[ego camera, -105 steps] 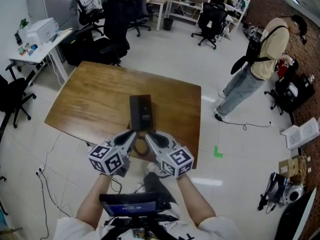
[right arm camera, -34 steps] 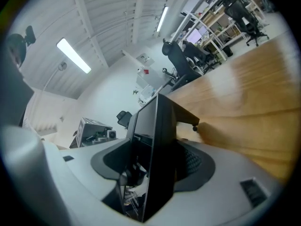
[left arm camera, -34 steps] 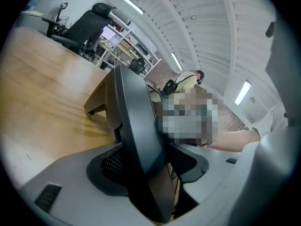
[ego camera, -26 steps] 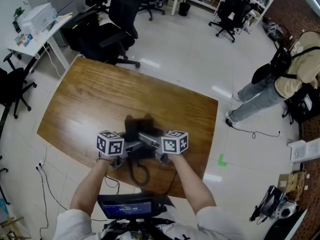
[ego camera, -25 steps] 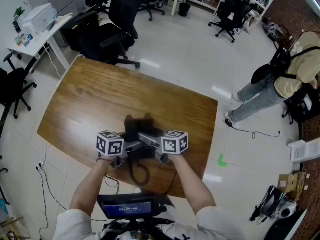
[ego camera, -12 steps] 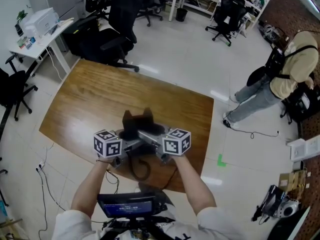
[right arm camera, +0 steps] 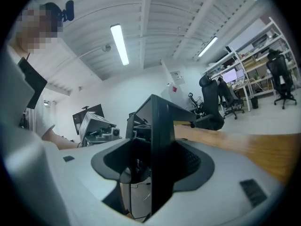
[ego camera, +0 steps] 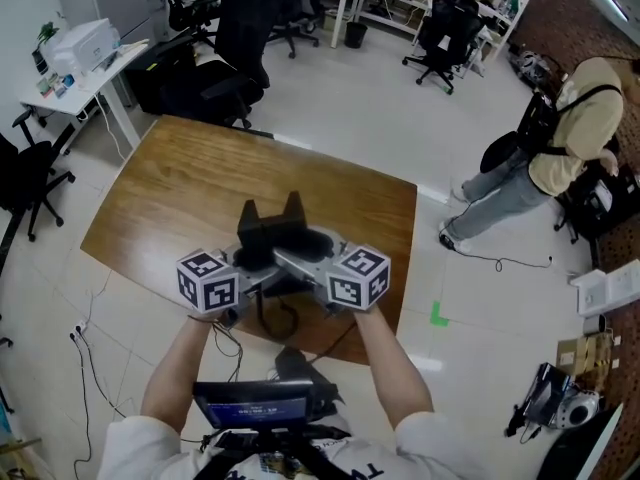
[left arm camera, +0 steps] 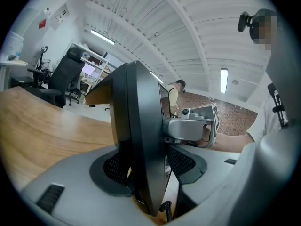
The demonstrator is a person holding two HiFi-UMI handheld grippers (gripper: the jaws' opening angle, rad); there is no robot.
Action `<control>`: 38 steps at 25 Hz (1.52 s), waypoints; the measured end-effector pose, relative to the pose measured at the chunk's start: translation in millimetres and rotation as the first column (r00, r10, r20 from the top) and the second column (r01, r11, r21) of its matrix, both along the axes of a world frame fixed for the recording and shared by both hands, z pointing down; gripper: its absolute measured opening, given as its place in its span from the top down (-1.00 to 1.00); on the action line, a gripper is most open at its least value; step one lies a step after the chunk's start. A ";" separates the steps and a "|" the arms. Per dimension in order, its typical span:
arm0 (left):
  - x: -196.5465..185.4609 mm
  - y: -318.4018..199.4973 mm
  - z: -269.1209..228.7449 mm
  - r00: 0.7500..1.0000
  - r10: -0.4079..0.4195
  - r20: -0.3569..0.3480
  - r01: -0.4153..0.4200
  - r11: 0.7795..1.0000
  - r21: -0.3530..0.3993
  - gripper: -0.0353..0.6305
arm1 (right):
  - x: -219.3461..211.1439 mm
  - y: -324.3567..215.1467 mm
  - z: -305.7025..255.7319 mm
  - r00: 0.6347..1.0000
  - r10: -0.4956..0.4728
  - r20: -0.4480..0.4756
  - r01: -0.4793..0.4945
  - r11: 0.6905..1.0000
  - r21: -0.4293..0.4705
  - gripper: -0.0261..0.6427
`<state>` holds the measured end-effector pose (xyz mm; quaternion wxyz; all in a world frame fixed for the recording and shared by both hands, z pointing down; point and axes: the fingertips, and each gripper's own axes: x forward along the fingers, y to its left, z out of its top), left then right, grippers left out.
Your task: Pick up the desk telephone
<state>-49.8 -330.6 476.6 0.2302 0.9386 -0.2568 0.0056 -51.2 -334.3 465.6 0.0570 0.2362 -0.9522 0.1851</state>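
Observation:
The black desk telephone [ego camera: 268, 232] hangs above the wooden table [ego camera: 170, 193], tipped up on its edge, and its coiled cord [ego camera: 281, 319] trails down toward the near table edge. My left gripper [ego camera: 258, 271] is shut on the phone's left side and my right gripper [ego camera: 300, 265] is shut on its right side. In the left gripper view the telephone [left arm camera: 139, 135] stands edge-on between the jaws of the left gripper [left arm camera: 148, 166], with the right gripper [left arm camera: 192, 125] beyond it. In the right gripper view the telephone [right arm camera: 160, 140] fills the gap of the right gripper [right arm camera: 153, 166].
Black office chairs [ego camera: 238, 43] stand behind the table. A white desk with a printer [ego camera: 80, 48] is at the far left. A person [ego camera: 545, 143] stands on the floor at the right. Cables [ego camera: 90, 358] lie on the floor near the left.
Both grippers have risen together with the telephone between them. The phone has left the tabletop and tipped further up, and its cord now hangs below.

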 end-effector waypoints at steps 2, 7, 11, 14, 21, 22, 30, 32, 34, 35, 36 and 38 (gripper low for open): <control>0.5 11.4 -13.7 1.000 0.002 0.005 -0.002 0.999 0.034 0.17 | 0.5 11.4 -13.1 1.000 0.003 0.007 -0.003 1.000 0.030 0.08; 1.0 43.4 -45.7 0.999 0.010 0.032 -0.013 0.994 0.109 0.17 | 0.9 43.5 -45.0 0.999 0.014 0.035 -0.017 0.995 0.098 0.08; -3.2 69.6 -71.8 0.998 0.010 0.060 -0.020 0.984 0.176 0.17 | -3.6 69.8 -70.6 0.997 0.011 0.070 -0.022 0.988 0.153 0.08; -9.1 88.5 -85.9 0.998 0.004 0.068 -0.019 0.977 0.214 0.17 | -9.3 88.7 -84.4 0.998 0.009 0.068 -0.022 0.981 0.192 0.08; -18.2 124.4 -104.5 0.997 0.011 0.073 -0.031 0.962 0.272 0.17 | -19.2 124.2 -102.3 0.995 0.018 0.096 -0.041 0.971 0.236 0.08; -18.6 126.5 -105.9 0.997 0.014 0.074 -0.033 0.961 0.274 0.17 | -19.7 126.3 -103.7 0.995 0.020 0.094 -0.042 0.970 0.238 0.08; -20.5 142.5 -109.5 0.996 0.027 0.084 -0.050 0.957 0.287 0.17 | -22.1 142.8 -107.7 0.995 0.035 0.097 -0.060 0.963 0.262 0.08; -17.9 144.9 -109.8 0.995 0.033 0.094 -0.060 0.953 0.296 0.17 | -19.4 144.9 -107.7 0.994 0.041 0.106 -0.068 0.962 0.265 0.08; -15.0 146.8 -109.3 0.995 0.039 0.096 -0.066 0.952 0.300 0.17 | -16.7 146.6 -107.6 0.994 0.044 0.105 -0.071 0.960 0.270 0.08; -13.8 147.4 -109.6 0.995 0.041 0.095 -0.067 0.951 0.301 0.17 | -15.6 147.1 -108.1 0.994 0.045 0.103 -0.072 0.959 0.274 0.08; -12.7 147.6 -110.3 0.995 0.041 0.094 -0.067 0.951 0.302 0.17 | -14.5 147.4 -108.9 0.994 0.046 0.101 -0.073 0.958 0.278 0.08; -11.9 146.8 -112.2 0.995 0.039 0.093 -0.066 0.950 0.304 0.17 | -13.5 146.9 -110.7 0.994 0.047 0.102 -0.074 0.956 0.283 0.08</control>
